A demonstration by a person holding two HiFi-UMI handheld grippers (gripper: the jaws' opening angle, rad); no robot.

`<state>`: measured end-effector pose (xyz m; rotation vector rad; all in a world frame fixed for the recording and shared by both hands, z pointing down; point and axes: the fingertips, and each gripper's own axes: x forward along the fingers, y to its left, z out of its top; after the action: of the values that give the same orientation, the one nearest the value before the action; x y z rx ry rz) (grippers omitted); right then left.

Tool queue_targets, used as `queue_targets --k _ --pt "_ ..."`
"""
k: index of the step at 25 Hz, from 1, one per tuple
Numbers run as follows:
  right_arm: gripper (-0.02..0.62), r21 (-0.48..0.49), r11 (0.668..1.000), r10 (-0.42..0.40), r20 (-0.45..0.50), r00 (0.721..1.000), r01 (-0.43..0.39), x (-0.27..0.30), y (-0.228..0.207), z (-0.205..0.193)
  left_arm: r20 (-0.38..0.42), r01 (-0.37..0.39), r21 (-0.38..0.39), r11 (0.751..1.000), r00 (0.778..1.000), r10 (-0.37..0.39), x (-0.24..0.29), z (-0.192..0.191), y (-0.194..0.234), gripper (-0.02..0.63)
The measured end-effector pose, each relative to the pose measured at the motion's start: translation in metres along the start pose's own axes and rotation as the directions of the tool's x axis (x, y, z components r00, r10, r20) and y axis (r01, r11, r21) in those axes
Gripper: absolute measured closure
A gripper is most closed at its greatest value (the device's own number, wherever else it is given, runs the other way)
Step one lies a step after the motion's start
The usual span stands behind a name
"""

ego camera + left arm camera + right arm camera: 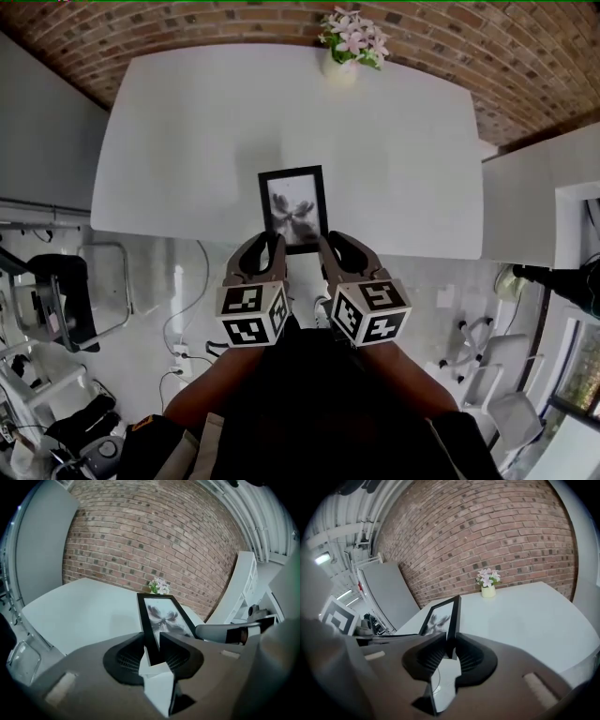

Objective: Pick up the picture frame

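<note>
A black picture frame (293, 208) with a grey flower print is held up over the near edge of the white table (187, 141). My left gripper (273, 244) is shut on the frame's near left corner. The right gripper (330, 242) is shut on its near right corner. In the left gripper view the frame (164, 616) rises from between the jaws of the left gripper (152, 638), its black edge pinched there. In the right gripper view the frame (440, 616) stands on edge between the jaws of the right gripper (450, 641). The other gripper's finger shows beside the frame in each view.
A small pale vase of pink flowers (349, 52) stands at the table's far edge, against the brick wall (487, 531). A white cabinet (534, 197) stands to the right. Chairs (66, 300) and cables (187, 347) lie on the floor by my legs.
</note>
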<state>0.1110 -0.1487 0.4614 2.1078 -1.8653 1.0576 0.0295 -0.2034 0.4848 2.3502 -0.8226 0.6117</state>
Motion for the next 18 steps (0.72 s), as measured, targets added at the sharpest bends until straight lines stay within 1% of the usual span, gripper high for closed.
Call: queue_targets --k 3,6,11,15,18 --pt "0.534 -0.051 0.998 0.044 0.035 0.998 -0.043 -0.025 0.011 0.006 0.059 -0.036 -0.021 0.999 0.998 0.037 -0.027 0.002 -0.012 0.509" --pt "0.534 -0.106 0.991 0.090 0.063 0.994 -0.083 -0.052 0.021 0.007 0.121 -0.080 -0.033 0.996 0.989 0.084 -0.055 0.001 -0.028 0.511" --pt "0.535 -0.176 0.974 0.160 0.098 0.982 -0.141 -0.100 0.031 0.000 0.200 -0.133 -0.060 0.989 0.969 0.142 -0.101 -0.011 -0.057 0.511" --pt "0.535 -0.205 0.962 0.206 0.106 0.973 -0.181 -0.136 0.037 -0.012 0.241 -0.172 -0.067 0.983 0.953 0.183 -0.133 -0.024 -0.079 0.512" --pt "0.534 -0.226 0.949 0.251 0.106 0.962 -0.222 -0.162 0.042 -0.019 0.273 -0.207 -0.076 0.975 0.937 0.220 -0.157 -0.031 -0.095 0.512"
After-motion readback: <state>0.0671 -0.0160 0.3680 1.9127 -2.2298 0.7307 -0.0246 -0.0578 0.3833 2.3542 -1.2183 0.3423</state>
